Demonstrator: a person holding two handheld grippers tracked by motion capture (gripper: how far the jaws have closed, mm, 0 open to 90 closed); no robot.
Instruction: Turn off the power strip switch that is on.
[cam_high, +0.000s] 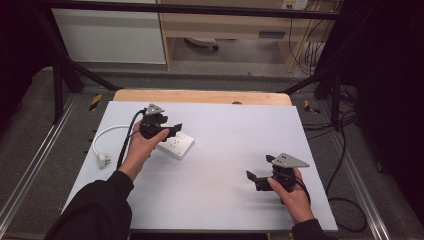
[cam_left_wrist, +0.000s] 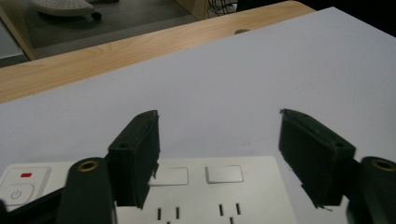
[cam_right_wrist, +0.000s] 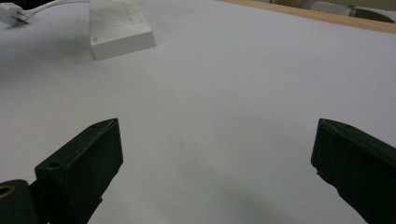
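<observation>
Power strip under the spread left gripper, right gripper idle

The white power strip (cam_high: 176, 145) lies flat on the left half of the white tabletop (cam_high: 235, 130), its cord (cam_high: 107, 131) looping off to the left and ending in a plug (cam_high: 102, 160), unplugged, so the strip is free to be handled. The left gripper (cam_high: 170, 129) hangs just over the strip's near end with its jaws spread wide and nothing between them; in the left gripper view the sockets and the red-marked switch (cam_left_wrist: 21, 186) sit directly below it. The right gripper (cam_high: 260, 175), also spread and empty, rests well apart on the right, likely kept clear
</observation>
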